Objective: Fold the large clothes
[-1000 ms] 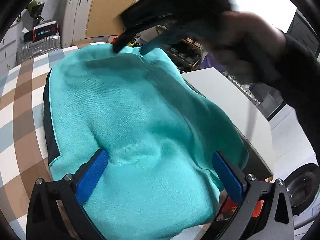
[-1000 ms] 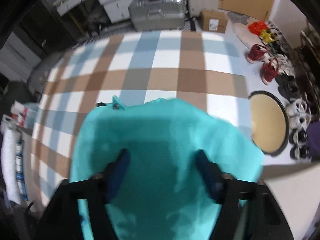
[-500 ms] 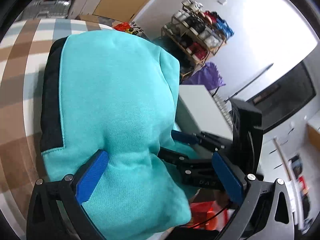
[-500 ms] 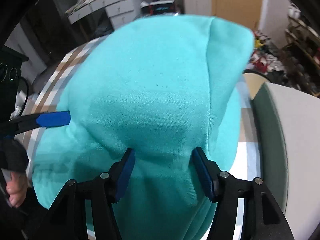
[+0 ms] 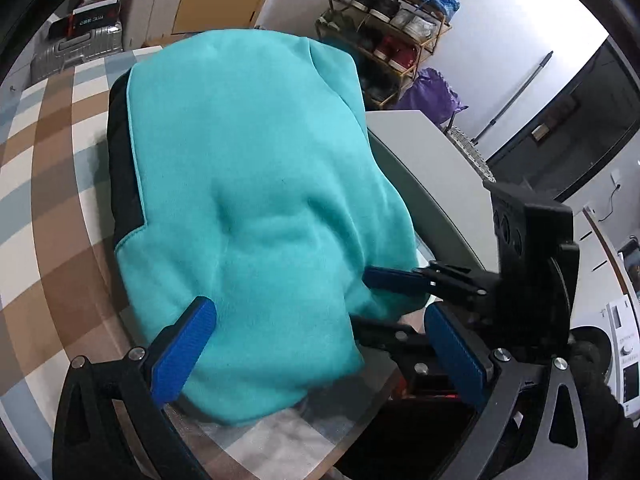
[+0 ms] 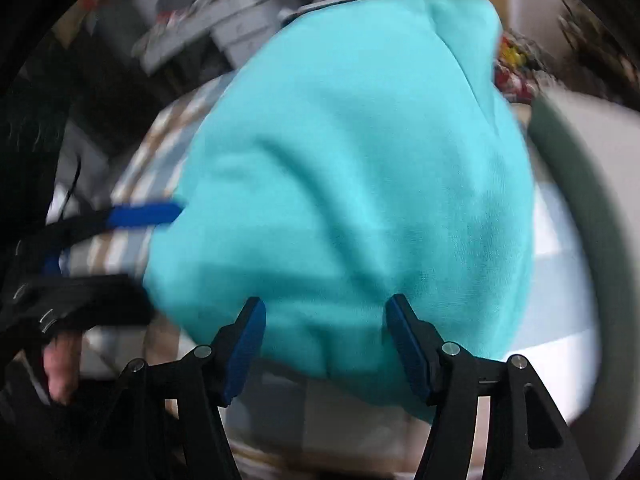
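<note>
1. Your turquoise sweatshirt lies bunched in a folded mound on the checked tablecloth, at the table's near corner, with its black panel along the left edge.
2. Your left gripper stands spread wide, with the mound's near end between its blue pads; neither pad presses it.
3. Your right gripper is opening, with the fabric's hem between its pads.

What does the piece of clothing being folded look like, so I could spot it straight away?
Find the checked brown, blue and white tablecloth covering the table. On it lies one soft bundle, a turquoise sweatshirt folded over on itself. A black panel runs down its left edge, and nothing else there is that bright colour.
</note>
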Demonstrator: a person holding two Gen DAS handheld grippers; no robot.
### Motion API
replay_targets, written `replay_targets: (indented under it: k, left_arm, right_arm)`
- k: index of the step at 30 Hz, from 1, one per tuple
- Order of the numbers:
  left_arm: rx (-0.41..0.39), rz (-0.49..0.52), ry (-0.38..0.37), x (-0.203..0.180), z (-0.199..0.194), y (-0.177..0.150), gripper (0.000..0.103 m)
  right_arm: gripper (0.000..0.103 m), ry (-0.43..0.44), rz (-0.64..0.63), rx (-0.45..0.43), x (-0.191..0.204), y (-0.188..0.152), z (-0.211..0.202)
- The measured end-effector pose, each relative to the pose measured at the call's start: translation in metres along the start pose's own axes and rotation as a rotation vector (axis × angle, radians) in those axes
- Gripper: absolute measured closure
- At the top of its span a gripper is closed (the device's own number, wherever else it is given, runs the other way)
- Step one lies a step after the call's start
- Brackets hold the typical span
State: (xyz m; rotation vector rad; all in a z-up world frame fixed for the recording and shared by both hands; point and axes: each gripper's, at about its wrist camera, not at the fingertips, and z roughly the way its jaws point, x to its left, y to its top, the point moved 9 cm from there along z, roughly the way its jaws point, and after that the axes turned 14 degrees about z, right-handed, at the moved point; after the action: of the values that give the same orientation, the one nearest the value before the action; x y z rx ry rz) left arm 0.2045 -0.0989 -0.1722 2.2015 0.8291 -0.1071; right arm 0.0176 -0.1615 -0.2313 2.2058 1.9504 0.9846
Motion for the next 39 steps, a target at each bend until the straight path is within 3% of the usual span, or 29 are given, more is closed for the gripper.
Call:
replay_targets:
  k: [6,8,9,11,13,14,16,17,19,22,25,29,32,35,37,39]
  left_arm:
    - [-0.063,-0.129,-0.109,0.015,-0.010,0.003,0.003]
    - [-0.083,-0.186,-0.153,0.022,-0.017,0.002,0.002]
    - [-0.087,-0.210,-0.164,0.023,-0.019,0.002,0.002]
    - [-0.088,-0.291,-0.210,0.032,-0.024,-0.002,0.002]
    - [-0.091,-0.363,-0.288,0.039,-0.026,-0.003,0.002]
    - [-0.097,-0.384,-0.284,0.044,-0.028,-0.003,0.002]
    - [-0.115,-0.409,-0.252,0.055,-0.032,-0.001,0.002]
    - [-0.132,-0.423,-0.236,0.061,-0.034,0.001,0.002]
    - [-0.161,-0.454,-0.209,0.066,-0.036,0.003,0.002]
    - [-0.175,-0.499,-0.143,0.083,-0.032,0.001,0.002]
    - [-0.137,-0.530,-0.108,0.094,-0.023,-0.008,0.002]
    - [-0.109,-0.549,-0.162,0.094,-0.013,-0.007,0.002]
    - [-0.105,-0.543,-0.169,0.097,-0.012,-0.004,0.002]
    - [-0.073,-0.557,-0.192,0.100,0.002,-0.002,0.002]
    - [-0.039,-0.574,-0.227,0.099,0.010,-0.005,0.002]
    - [-0.003,-0.587,-0.252,0.096,0.014,-0.007,0.002]
  right_arm:
    - [0.040,-0.072,-0.073,-0.054,0.010,-0.005,-0.007]
    - [0.040,-0.032,-0.047,-0.050,0.010,-0.002,-0.021]
    - [0.040,0.027,0.007,-0.066,0.010,0.004,-0.032]
    - [0.040,0.095,0.078,-0.119,0.001,0.013,-0.051]
    - [0.034,0.108,0.158,-0.186,-0.017,0.022,-0.062]
    - [0.034,0.113,0.210,-0.177,-0.028,0.023,-0.056]
    - [0.034,0.144,0.316,-0.078,-0.041,0.015,-0.026]
    - [0.034,0.131,0.306,-0.103,-0.042,0.016,-0.024]
    - [0.023,0.087,0.237,-0.129,-0.030,0.013,-0.024]
    - [0.023,0.070,0.187,-0.126,-0.017,0.006,-0.023]
    - [0.023,0.104,0.162,-0.102,-0.016,0.005,-0.027]
    - [0.025,0.135,0.135,-0.113,-0.016,0.006,-0.046]
    - [0.024,0.175,0.173,-0.171,-0.026,0.032,-0.072]
    - [0.012,0.189,0.201,-0.221,-0.043,0.061,-0.083]
    - [0.011,0.181,0.246,-0.193,-0.057,0.086,-0.071]
    - [0.011,0.176,0.318,-0.091,-0.073,0.100,-0.045]
